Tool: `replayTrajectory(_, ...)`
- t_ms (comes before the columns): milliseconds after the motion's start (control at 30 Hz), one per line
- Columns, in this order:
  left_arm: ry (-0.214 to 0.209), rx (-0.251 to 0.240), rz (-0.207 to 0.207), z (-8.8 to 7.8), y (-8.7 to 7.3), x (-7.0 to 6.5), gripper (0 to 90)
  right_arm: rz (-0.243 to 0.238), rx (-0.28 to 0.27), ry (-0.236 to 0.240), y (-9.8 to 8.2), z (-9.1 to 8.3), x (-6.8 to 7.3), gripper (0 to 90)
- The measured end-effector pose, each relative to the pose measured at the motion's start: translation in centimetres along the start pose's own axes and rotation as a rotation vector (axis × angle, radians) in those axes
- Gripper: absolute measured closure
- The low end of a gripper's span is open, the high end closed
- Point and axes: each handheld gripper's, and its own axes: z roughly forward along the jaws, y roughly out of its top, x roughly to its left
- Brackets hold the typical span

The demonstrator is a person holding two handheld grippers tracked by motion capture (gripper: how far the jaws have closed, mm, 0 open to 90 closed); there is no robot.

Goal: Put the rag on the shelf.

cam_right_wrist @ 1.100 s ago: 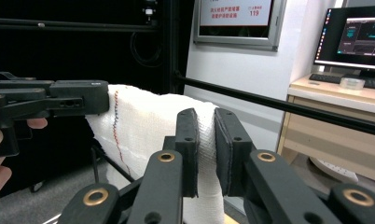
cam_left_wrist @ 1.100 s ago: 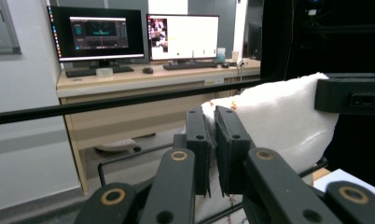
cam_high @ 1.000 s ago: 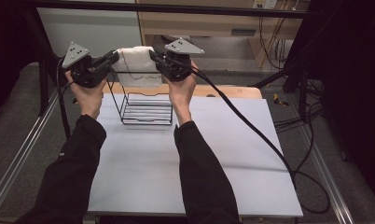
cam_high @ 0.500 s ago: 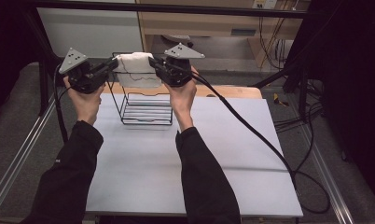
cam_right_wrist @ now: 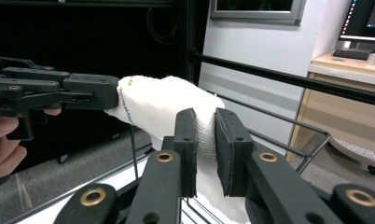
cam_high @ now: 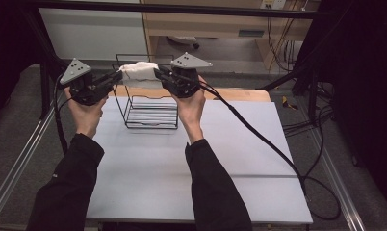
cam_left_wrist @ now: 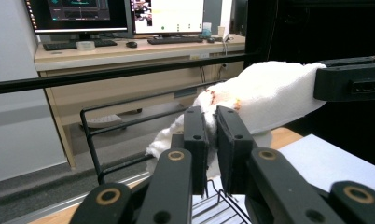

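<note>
Left claw [cam_high: 118,75] pinches 1 end of the white cloth [cam_high: 139,70], jaws narrow with fabric bunched between the pads. Cloth hangs stretched in the air between both claws, above the far rim of the black wire rack [cam_high: 150,109], which stands on the tabletop [cam_high: 239,159]. Right claw [cam_high: 158,74] clamps the other end, jaws likewise narrow on fabric.

Judgement: step in hand looks like laying the cloth over or into the rack. To do it well, hold both pinches firm, keep the cloth taut and level, lower both hands at the same rate, centre the cloth over the rack before either claw lets go. Slack on 1 side could snag it on a wire.

Count: 2 claws, 1 cloth, 1 rack, 1 tabletop.
</note>
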Motion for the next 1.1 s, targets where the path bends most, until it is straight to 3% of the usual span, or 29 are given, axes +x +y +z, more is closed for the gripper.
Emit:
replayTrajectory(367,0.004,0.029,-0.003,-0.6,-0.2,-0.2,79.3,-0.024,0.021,0.005,-0.8,-0.1,0.3,79.7)
replayTrajectory(533,0.026,0.035,-0.016,-1.6,1.4,0.0,69.3,-0.028,0.023,0.005,-0.9,-0.1,0.4,79.7)
replayTrajectory(600,0.035,0.051,-0.021,-1.6,2.1,0.1,69.8,-0.032,0.025,0.004,-1.0,-0.1,0.5,79.7)
replayTrajectory(867,0.060,0.113,-0.032,0.5,3.7,-0.2,88.5,-0.022,0.025,0.009,-1.5,0.0,0.4,79.7)
replayTrajectory(1100,0.043,0.173,-0.050,2.7,3.1,-0.4,89.4,-0.022,0.026,0.015,-1.8,0.0,0.4,79.5)
